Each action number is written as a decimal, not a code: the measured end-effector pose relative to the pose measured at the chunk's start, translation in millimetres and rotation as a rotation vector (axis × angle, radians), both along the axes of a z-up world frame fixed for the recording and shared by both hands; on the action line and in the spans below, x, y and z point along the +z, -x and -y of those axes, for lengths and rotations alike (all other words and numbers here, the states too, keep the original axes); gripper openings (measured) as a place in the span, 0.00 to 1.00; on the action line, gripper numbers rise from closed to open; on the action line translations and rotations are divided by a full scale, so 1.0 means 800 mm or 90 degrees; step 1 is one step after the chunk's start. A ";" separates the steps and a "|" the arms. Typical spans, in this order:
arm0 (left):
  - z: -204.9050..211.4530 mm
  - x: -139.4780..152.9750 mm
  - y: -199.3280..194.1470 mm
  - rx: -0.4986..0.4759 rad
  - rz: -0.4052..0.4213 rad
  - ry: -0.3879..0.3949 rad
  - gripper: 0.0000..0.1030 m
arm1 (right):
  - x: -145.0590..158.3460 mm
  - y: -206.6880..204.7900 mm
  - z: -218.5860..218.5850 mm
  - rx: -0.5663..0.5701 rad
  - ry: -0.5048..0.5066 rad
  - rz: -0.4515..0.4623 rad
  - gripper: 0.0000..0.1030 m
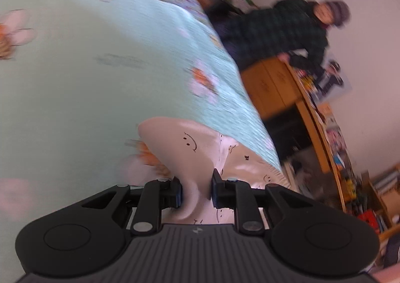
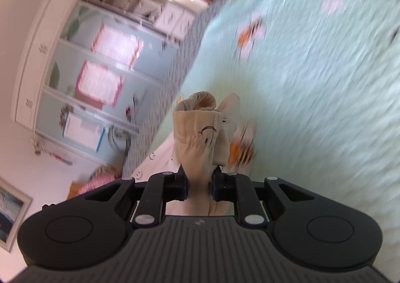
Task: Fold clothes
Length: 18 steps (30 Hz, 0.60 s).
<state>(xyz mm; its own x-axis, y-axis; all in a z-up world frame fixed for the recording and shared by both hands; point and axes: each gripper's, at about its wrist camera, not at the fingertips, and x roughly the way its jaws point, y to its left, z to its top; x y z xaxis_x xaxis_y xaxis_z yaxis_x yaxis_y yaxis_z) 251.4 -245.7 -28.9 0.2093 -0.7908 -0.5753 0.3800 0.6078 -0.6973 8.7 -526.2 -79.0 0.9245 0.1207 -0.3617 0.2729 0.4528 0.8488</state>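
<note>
While the left wrist view shows a smooth fold of the cream garment [image 1: 186,148] printed with small smiley faces, the right wrist view shows its gathered elastic band [image 2: 197,138] bunched upright. Only the left view takes in a person in a dark plaid shirt [image 1: 282,33] leaning on a wooden desk [image 1: 280,83]; only the right shows pale blue shelves [image 2: 100,78] with pink-edged boxes. Beneath both lies a mint bedspread [image 1: 75,70] with flower patterns, blurred. The left gripper [image 1: 196,191] pinches the cloth between its pads, and the right gripper [image 2: 199,189] likewise clamps the bunched fabric, both tilted steeply.
</note>
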 end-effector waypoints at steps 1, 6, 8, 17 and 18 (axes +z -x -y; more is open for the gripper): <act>0.026 0.000 0.006 -0.011 -0.001 0.003 0.20 | 0.008 0.013 0.019 -0.014 0.006 0.003 0.19; 0.140 -0.014 0.032 -0.060 -0.022 0.024 0.20 | 0.038 0.065 0.118 -0.074 0.047 0.006 0.19; 0.179 -0.025 0.043 -0.073 -0.036 0.030 0.20 | 0.044 0.081 0.155 -0.092 0.064 -0.002 0.19; 0.324 -0.065 0.042 -0.107 -0.054 0.020 0.22 | 0.021 0.122 0.285 -0.146 0.088 -0.029 0.19; 0.337 -0.079 0.034 -0.094 -0.060 -0.005 0.24 | 0.009 0.122 0.298 -0.151 0.079 -0.033 0.19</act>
